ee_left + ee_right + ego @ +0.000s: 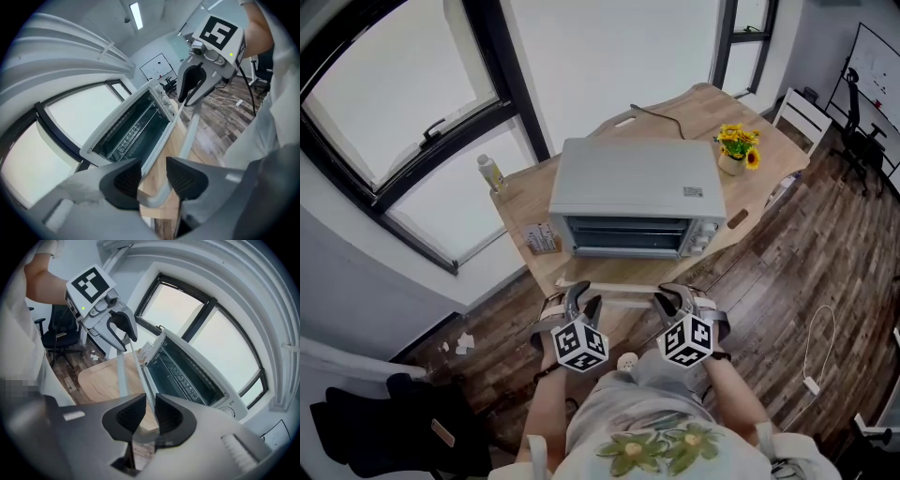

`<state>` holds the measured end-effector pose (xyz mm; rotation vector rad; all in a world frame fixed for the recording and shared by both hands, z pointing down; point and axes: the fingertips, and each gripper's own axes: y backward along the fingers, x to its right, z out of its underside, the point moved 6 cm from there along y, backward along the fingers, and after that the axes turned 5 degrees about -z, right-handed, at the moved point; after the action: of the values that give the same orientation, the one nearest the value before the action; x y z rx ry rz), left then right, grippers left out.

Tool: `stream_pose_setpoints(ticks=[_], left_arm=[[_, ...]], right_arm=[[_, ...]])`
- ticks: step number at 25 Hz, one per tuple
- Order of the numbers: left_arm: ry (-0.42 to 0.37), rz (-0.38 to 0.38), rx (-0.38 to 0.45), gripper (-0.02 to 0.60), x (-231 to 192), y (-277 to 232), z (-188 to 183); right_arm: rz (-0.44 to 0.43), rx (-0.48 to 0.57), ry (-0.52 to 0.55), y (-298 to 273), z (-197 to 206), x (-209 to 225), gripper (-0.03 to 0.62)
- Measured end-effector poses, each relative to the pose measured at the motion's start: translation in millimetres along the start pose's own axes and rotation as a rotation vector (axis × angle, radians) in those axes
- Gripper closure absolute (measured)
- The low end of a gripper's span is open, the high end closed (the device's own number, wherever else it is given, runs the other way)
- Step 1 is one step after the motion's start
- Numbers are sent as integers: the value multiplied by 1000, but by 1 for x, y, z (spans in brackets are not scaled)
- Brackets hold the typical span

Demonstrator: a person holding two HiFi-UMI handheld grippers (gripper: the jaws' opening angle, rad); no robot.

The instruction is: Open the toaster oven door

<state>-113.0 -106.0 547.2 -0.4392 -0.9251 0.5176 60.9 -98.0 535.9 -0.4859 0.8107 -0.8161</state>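
Both the left tool (580, 302) and right tool (676, 301) clamp the handle (190, 134) of the toaster oven (633, 187) on the table (530, 202), its door (614, 285) already lying flat open; seemingly only letting go remains.

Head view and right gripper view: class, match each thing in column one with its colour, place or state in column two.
Column one:
1. toaster oven door
2. flowers
3. bottle
4. right gripper

Column two:
A. yellow, on the table to the right of the toaster oven
B. shut on the door handle
C. swung down, open
D. on the table to the left of the toaster oven

Right pairs: 1-C; 2-A; 3-D; 4-B
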Motion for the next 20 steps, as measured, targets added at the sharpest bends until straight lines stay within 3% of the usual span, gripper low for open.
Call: stream_pose_setpoints(ticks=[8, 13, 20], left_arm=[[18, 21, 4, 411, 4, -7, 0], [56, 14, 1, 468, 3, -7, 3], [81, 29, -8, 468, 10, -6, 8]], right_arm=[[5, -11, -10, -1, -1, -2, 531], [-4, -16, -7, -1, 2, -7, 531], [-31, -35, 6, -3, 5, -15, 533]])
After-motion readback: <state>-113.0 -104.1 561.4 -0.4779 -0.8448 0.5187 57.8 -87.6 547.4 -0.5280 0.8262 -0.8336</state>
